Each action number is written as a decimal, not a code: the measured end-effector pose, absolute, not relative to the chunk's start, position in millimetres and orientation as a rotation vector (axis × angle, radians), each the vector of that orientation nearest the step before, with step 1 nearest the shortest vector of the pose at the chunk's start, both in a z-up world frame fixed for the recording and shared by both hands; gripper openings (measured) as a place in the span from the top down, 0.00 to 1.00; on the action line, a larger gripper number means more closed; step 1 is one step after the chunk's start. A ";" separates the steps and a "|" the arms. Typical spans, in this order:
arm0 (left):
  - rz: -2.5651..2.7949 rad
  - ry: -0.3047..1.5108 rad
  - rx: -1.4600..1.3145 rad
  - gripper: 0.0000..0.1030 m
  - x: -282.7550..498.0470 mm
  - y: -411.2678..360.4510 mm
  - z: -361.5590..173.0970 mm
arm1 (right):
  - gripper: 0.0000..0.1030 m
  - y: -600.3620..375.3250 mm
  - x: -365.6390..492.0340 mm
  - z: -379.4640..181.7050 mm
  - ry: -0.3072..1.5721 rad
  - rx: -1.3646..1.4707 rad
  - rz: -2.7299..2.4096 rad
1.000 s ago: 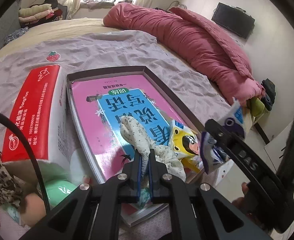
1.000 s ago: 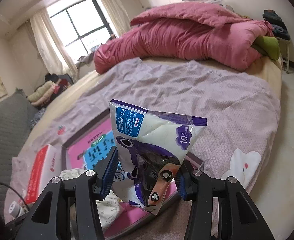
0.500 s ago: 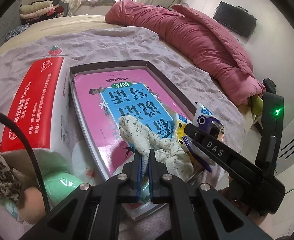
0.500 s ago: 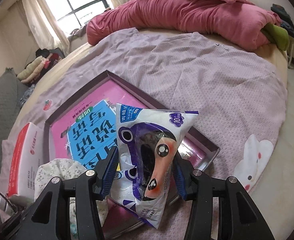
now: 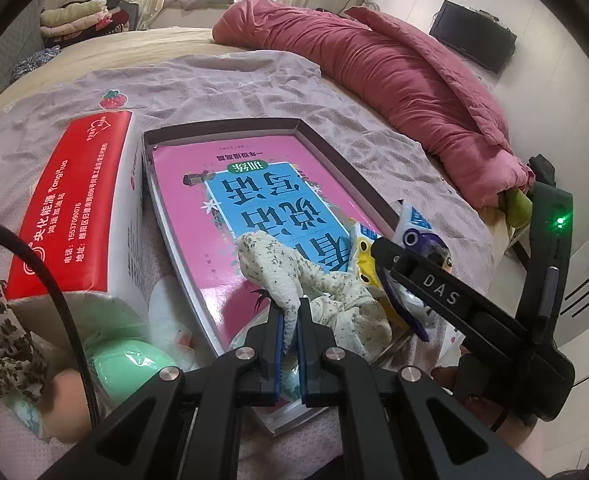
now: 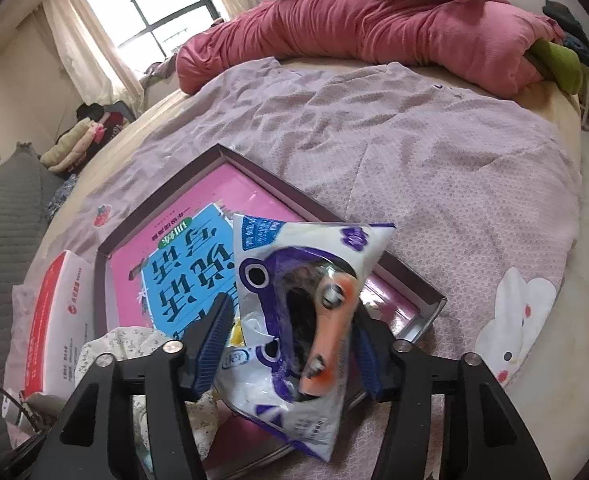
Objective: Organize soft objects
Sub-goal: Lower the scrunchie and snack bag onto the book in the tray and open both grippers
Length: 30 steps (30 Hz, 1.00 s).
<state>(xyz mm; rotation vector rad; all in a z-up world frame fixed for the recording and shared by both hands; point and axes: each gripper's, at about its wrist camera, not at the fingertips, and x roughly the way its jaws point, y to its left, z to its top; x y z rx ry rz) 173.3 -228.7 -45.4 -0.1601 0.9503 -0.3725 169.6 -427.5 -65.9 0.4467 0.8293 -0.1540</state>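
A shallow dark box (image 5: 336,152) (image 6: 426,280) lies on the bed with a pink and blue book (image 5: 254,196) (image 6: 182,276) inside. My left gripper (image 5: 289,322) is shut on a floral cream cloth (image 5: 318,284), which rests on the book's near end; the cloth also shows in the right wrist view (image 6: 126,340). My right gripper (image 6: 290,340) is open around a purple and white tissue pack (image 6: 298,316) that lies over the box's near right corner; the jaws stand wide beside the pack. The pack (image 5: 422,236) and a yellow pack (image 5: 364,248) show beside the cloth.
A red and white carton (image 5: 74,208) (image 6: 58,320) lies left of the box. A green soft object (image 5: 130,364) and a leopard-print cloth (image 5: 2,344) lie near left. A pink quilt (image 5: 394,68) (image 6: 374,28) is bunched at the far side. The bed edge is on the right.
My right gripper lowered the tissue pack onto the box's near right corner and its jaws opened wider. My left gripper stayed shut on the cloth, almost still.
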 end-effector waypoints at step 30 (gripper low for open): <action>-0.315 1.019 -0.174 0.93 181.7 -221.9 -60.8 | 0.28 -462.5 137.1 -50.7 0.644 0.583 -0.288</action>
